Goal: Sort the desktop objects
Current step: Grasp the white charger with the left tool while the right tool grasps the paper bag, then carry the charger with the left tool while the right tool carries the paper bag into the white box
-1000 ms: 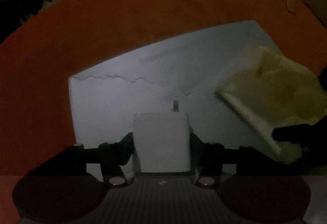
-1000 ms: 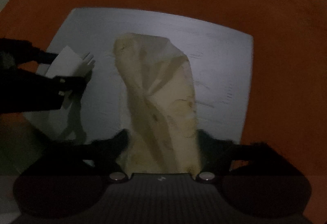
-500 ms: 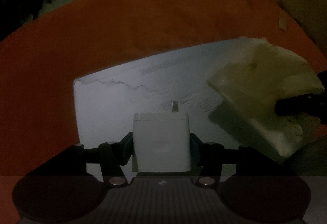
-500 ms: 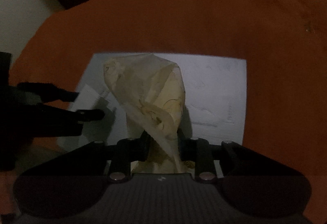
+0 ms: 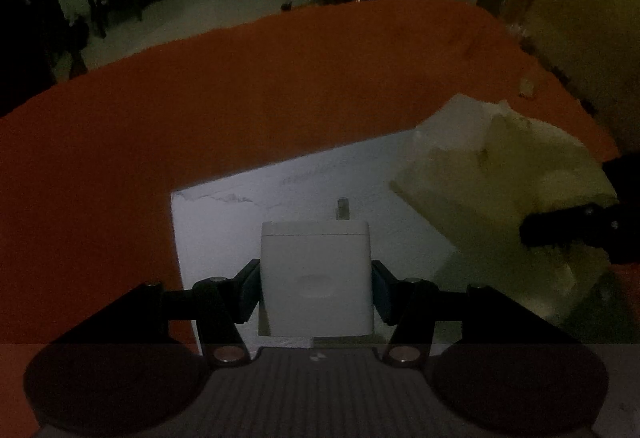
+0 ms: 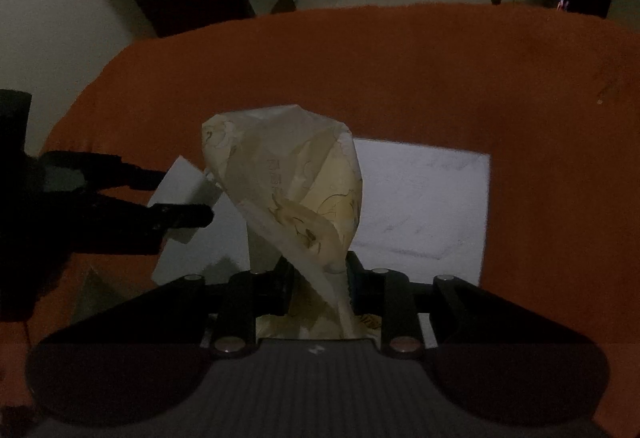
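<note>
Left wrist view: the left gripper (image 5: 316, 274) has its jaws closed partway on a white charger block (image 5: 316, 278), 1 pad pressed to each side of it, and a metal prong pokes out of the block's far end. The block hangs in the air over a white mat (image 5: 280, 198) that lies on the orange-covered counter (image 5: 200, 98). Off to the right, a crumpled yellowish plastic bag (image 5: 500, 178) is also up off the mat, and the dark tip of the right gripper (image 5: 560, 228) bites into its near edge. A dim room with a chair lies beyond the counter's far edge.

Right wrist view: the right gripper (image 6: 316, 290) has its jaws pinched tight on the bag (image 6: 288, 178), clamping the twisted lower part of the thin film between the 2 pads. The rest of the bag stands up and balloons out ahead of the jaws, with faint printed drawings on it, above the white mat (image 6: 420, 198). On the left, the left gripper (image 6: 180, 194) comes in side-on with the white block (image 6: 184, 182) wedged between its 2 dark fingers (image 6: 180, 216), just beside the bag, though whether the 2 things touch is too dark to tell. The orange counter (image 6: 520, 78) rings the mat on all sides.
</note>
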